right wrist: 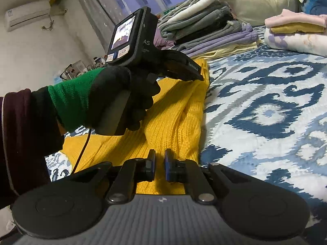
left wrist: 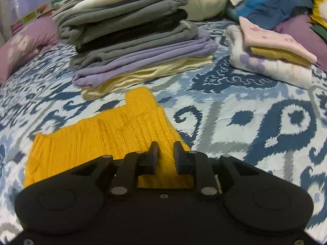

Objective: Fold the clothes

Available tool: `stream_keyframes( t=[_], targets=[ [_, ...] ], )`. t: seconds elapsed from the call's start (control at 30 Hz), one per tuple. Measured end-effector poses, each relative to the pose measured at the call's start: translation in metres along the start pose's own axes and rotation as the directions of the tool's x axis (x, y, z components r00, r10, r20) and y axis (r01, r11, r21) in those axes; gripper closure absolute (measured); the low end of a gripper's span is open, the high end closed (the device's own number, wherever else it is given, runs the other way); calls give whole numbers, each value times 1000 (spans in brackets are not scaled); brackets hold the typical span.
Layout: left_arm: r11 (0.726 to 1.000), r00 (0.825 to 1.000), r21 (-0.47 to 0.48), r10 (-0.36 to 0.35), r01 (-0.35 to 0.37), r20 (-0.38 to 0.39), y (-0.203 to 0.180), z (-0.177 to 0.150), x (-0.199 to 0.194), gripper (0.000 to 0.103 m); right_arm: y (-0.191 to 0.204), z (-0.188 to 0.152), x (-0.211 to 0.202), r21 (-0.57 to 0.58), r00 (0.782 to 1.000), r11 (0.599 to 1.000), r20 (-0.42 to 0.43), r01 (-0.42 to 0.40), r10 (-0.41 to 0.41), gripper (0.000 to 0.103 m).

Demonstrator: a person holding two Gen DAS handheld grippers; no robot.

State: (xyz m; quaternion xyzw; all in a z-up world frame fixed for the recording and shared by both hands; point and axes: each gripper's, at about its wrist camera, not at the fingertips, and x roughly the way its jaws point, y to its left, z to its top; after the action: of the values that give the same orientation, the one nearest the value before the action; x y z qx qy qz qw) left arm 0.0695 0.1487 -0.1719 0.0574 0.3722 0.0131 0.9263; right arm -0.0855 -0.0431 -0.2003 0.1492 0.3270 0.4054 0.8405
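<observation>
A yellow knit garment [left wrist: 106,134] lies flat and partly folded on the patterned bedspread [left wrist: 255,126]. My left gripper [left wrist: 166,149] hovers over the garment's near right part, jaws a little apart and empty. In the right wrist view the same garment [right wrist: 173,118] lies ahead with a lengthwise fold. My right gripper [right wrist: 159,157] is above its near end, jaws narrowly apart with nothing between them. The left gripper's body [right wrist: 184,69], held by a black-gloved hand [right wrist: 122,98], hangs over the garment's far end; its fingertips are hidden.
A tall stack of folded grey, black, lilac and cream clothes [left wrist: 130,40] stands beyond the garment. A smaller folded pile with pink and yellow items [left wrist: 273,49] sits at the right. Pillows and bedding [left wrist: 265,0] lie at the back. The bedspread is bare to the right.
</observation>
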Motion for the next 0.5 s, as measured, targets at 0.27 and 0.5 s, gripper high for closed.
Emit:
stream_keyframes(
  t=[0.27, 0.5],
  targets=[
    [999, 999, 17, 31, -31, 13, -5, 13, -28, 59, -1, 2, -22, 55, 994, 996, 92, -65, 60, 86],
    [975, 992, -219, 70, -45, 109, 48, -53, -123, 38, 33, -11, -42, -174, 990, 984, 138, 33, -9, 70]
  ],
)
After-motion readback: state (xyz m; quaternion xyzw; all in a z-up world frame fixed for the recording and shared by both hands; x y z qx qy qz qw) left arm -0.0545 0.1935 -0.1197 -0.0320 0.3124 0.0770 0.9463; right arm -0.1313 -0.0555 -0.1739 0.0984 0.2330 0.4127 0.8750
